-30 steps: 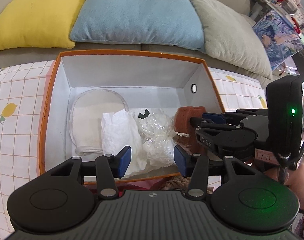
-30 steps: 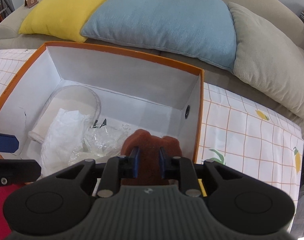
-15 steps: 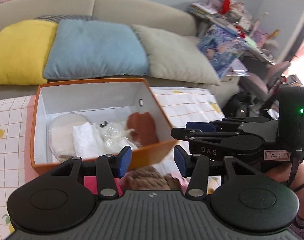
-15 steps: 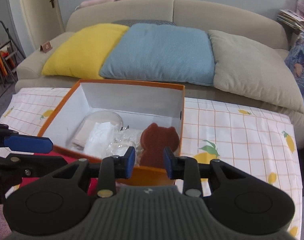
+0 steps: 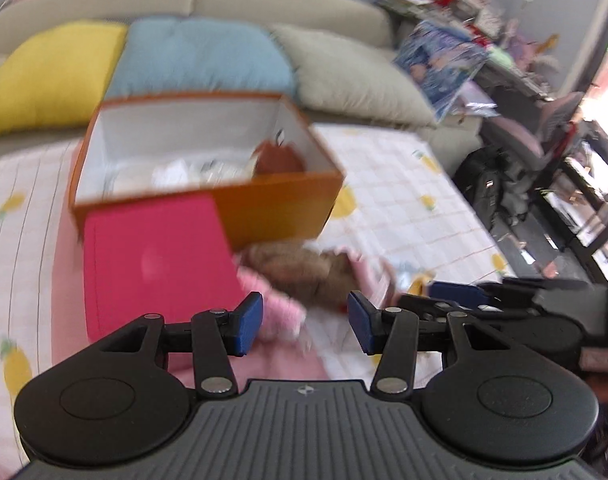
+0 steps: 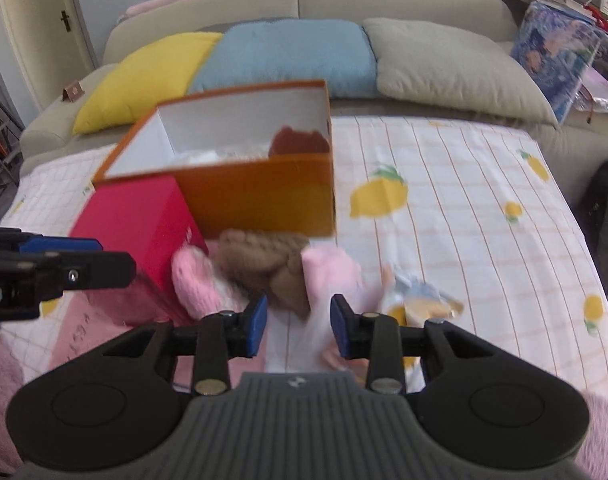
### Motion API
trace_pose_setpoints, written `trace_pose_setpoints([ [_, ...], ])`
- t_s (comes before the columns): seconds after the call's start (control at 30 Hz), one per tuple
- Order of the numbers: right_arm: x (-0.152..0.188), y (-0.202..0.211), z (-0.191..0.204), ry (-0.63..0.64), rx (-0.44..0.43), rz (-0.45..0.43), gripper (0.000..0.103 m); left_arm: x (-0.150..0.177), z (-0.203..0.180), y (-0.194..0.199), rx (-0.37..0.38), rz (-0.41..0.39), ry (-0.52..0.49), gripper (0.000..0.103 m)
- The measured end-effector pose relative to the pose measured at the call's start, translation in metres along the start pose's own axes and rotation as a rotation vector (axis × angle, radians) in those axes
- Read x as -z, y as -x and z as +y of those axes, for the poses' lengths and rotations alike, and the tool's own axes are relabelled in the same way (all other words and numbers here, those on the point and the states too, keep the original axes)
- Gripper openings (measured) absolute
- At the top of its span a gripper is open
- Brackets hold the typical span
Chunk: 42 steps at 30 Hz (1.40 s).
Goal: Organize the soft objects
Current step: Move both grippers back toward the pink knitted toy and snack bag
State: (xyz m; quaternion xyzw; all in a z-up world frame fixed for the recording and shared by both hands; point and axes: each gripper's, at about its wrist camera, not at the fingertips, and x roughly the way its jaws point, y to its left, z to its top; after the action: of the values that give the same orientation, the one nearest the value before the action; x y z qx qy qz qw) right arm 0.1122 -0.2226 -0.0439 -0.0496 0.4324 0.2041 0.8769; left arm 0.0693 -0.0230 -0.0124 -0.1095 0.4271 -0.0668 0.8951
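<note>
An orange box (image 6: 260, 200) with white inside stands on the checked cloth; it also shows in the left wrist view (image 5: 272, 204). A brown bear-shaped soft toy (image 6: 300, 142) stands inside at its right end, with white cloths beside it. In front of the box lie a brown knitted item (image 6: 264, 264), pink knitted pieces (image 6: 194, 280) and a pale blue and yellow soft item (image 6: 420, 300). My right gripper (image 6: 298, 330) is open and empty, just short of the brown knit. My left gripper (image 5: 302, 322) is open and empty, hovering before the same pile (image 5: 304, 268).
A red box (image 6: 140, 224) leans against the orange box's front left. A sofa with yellow (image 6: 144, 76), blue (image 6: 288, 56) and beige (image 6: 452, 64) cushions runs along the back. Shelves and a chair (image 5: 544, 132) stand to the right. The cloth (image 6: 464, 200) stretches right.
My right gripper let go of the brown bear toy in the box and opened. Both grippers pulled back and down from the box toward the pile in front of it.
</note>
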Motion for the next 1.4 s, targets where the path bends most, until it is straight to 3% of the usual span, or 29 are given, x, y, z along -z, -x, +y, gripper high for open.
trace_pose_setpoints([
  [0.1,0.021,0.0,-0.002,-0.009,0.032,0.04,0.036,0.012,0.003,-0.012,-0.063,0.035,0.091,0.058],
  [0.2,0.034,-0.002,-0.007,-0.031,0.086,0.049,0.061,0.018,0.008,-0.023,-0.11,0.059,0.179,0.063],
  [0.43,0.041,-0.008,-0.025,-0.112,0.149,0.046,0.064,0.027,0.001,-0.043,-0.139,0.089,0.228,0.069],
  [0.7,0.048,-0.014,-0.045,-0.215,0.148,0.075,0.065,0.026,-0.01,-0.061,-0.192,0.098,0.245,0.07],
  [0.87,0.049,-0.017,-0.044,-0.214,0.142,0.086,0.065,0.018,-0.018,-0.072,-0.197,0.128,0.276,0.07],
  [1.17,0.05,-0.02,-0.047,-0.23,0.141,0.101,0.065,0.009,-0.023,-0.089,-0.296,0.141,0.351,0.07],
  [1.23,0.05,-0.02,-0.047,-0.233,0.139,0.102,0.065,0.008,-0.023,-0.092,-0.312,0.139,0.35,0.069],
  [1.4,0.051,-0.023,-0.049,-0.241,0.131,0.11,0.065,0.007,-0.019,-0.1,-0.304,0.167,0.343,0.039],
])
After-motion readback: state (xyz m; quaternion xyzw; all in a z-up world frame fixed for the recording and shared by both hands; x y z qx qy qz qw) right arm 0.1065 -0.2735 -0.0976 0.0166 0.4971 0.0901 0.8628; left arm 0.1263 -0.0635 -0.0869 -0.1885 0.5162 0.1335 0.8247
